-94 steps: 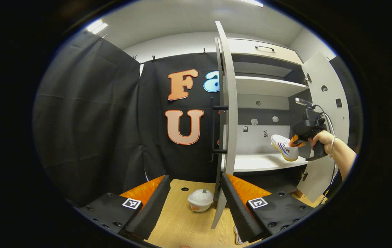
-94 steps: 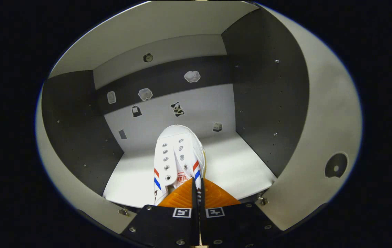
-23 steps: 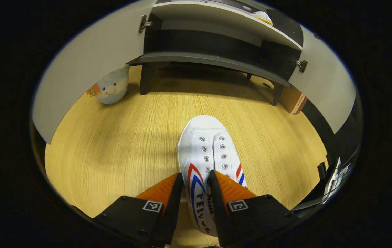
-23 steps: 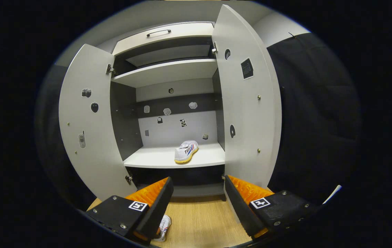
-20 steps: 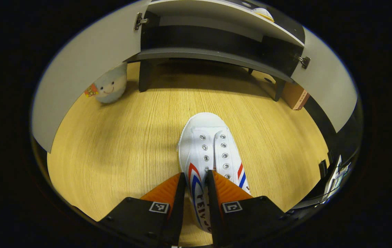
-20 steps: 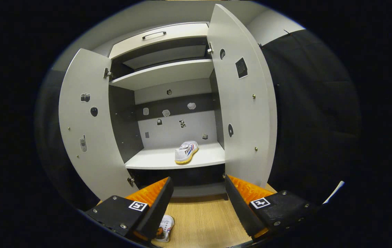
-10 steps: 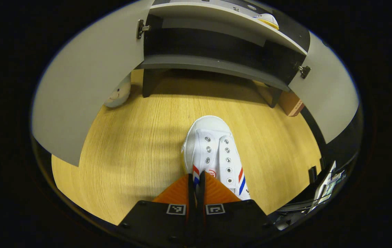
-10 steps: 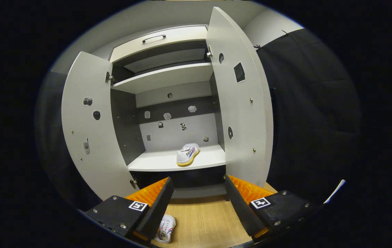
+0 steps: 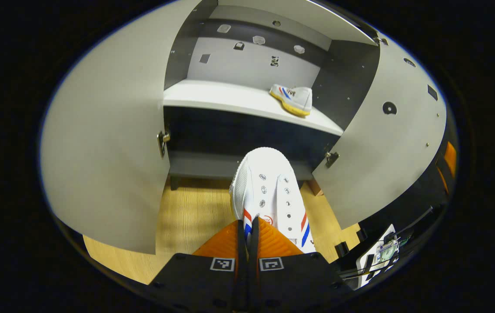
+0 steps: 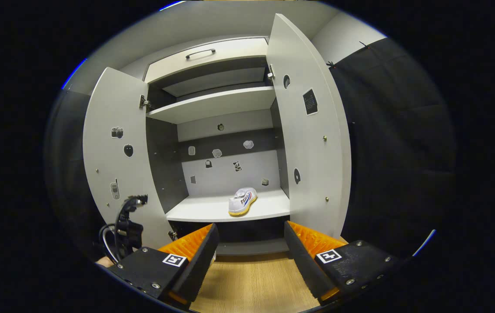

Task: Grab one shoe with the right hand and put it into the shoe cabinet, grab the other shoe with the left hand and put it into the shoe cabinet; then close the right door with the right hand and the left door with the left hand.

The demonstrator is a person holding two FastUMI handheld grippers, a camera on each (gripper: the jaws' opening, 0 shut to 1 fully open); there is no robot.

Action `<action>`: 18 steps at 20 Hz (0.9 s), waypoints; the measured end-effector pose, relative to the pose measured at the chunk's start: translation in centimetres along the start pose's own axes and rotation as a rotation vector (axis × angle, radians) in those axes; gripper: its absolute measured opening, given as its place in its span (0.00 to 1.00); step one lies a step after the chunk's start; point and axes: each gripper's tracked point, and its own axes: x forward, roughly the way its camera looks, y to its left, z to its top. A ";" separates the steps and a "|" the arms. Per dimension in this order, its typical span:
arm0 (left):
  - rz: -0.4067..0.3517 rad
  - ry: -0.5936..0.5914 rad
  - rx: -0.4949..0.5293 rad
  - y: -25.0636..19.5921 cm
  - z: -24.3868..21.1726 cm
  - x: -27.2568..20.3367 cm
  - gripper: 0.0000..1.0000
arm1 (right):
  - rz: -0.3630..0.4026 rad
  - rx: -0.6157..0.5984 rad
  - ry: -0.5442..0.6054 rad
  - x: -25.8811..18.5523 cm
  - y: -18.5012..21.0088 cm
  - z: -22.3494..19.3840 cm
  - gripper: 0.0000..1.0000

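At the bottom of the left gripper view, the left gripper (image 9: pixel 247 234) is clamped on the side wall of a white shoe (image 9: pixel 269 195) with red and blue stripes, its fingers pressed together over the collar. The shoe's toe points up the frame toward the shoe cabinet (image 9: pixel 247 93), above the wooden floor (image 9: pixel 191 217). Beyond it, in the upper centre, the other shoe (image 9: pixel 293 98) rests on the cabinet's white shelf (image 9: pixel 212 93), toward the right side, between the open left door (image 9: pixel 104 143) and open right door (image 9: pixel 382 143). In the right gripper view, the right gripper (image 10: pixel 250 252) sits at the bottom of the frame with its fingers wide apart, holding nothing, over the same floor (image 10: pixel 251 282). Farther off, mid-frame, the shelved shoe (image 10: pixel 243 201) lies on the shelf (image 10: pixel 204 211) of the cabinet (image 10: pixel 212 104), with both doors (image 10: pixel 112 161) standing open. The left gripper's body (image 10: pixel 126 230) shows at lower left.
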 end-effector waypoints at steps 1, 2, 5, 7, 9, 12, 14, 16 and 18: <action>0.003 -0.017 0.007 0.2 2.1 0.0 0.07 | 0.000 -0.008 -0.001 0.2 0.0 0.0 0.93; 0.010 -0.034 0.011 -0.2 3.8 0.1 0.07 | 0.002 -0.012 -0.004 0.4 0.1 0.1 0.93; 0.017 -0.068 -0.005 -0.8 7.6 0.4 0.07 | 0.019 -0.013 -0.011 1.0 0.5 0.4 0.93; 0.002 -0.070 -0.023 -1.4 9.7 0.7 0.06 | 0.025 -0.019 -0.008 1.7 0.5 0.4 0.93; -0.002 -0.079 -0.014 -1.6 12.2 2.1 0.07 | 0.032 -0.020 -0.008 2.1 0.6 0.4 0.93; 0.028 -0.086 -0.017 -0.9 15.8 4.3 0.06 | 0.039 -0.026 -0.006 2.7 0.6 0.3 0.93; 0.042 -0.082 -0.020 -0.6 18.0 6.1 0.06 | 0.041 -0.037 -0.011 3.2 0.5 0.3 0.93; 0.066 -0.069 0.003 0.0 20.0 7.9 0.06 | 0.034 -0.048 -0.008 3.8 0.1 0.3 0.93; 0.084 -0.053 0.013 0.5 21.9 9.7 0.06 | 0.045 -0.040 -0.006 4.2 0.2 0.4 0.93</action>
